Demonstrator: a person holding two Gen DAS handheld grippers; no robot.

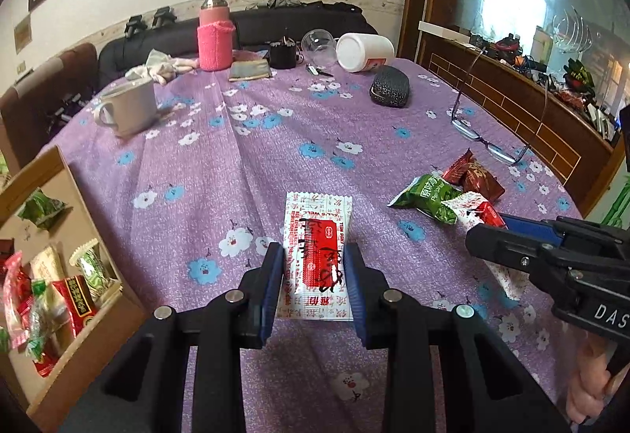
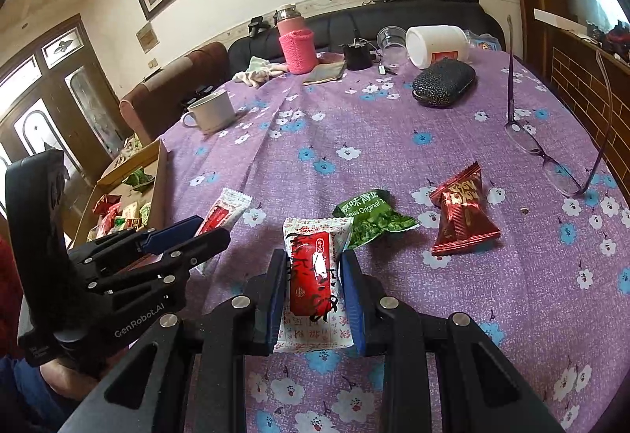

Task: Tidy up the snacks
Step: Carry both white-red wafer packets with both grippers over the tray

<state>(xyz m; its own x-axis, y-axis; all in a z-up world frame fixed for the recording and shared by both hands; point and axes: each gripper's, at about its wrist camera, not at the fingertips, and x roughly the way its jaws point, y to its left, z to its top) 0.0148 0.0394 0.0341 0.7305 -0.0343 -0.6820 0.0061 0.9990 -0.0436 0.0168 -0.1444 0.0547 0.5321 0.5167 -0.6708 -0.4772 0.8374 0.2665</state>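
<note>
Left claw (image 1: 315,283) is closed on a white-and-red snack packet (image 1: 317,255), pads on its long side edges, above the near tabletop (image 1: 275,141). Right claw (image 2: 313,291) is likewise closed on a second white-and-red packet (image 2: 315,263).

Judged light, thin, crinkly film; contents probably brittle, so squeeze gently. Film looks slick; mid-length side grip seems sound.

Cardboard box (image 1: 90,330) of snacks sits at near left. Green pea packet (image 2: 372,216) and dark red packet (image 2: 462,216) lie loose on the right.

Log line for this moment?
left gripper: shut on packet | right gripper: shut on second packet | box: part-filled
</note>
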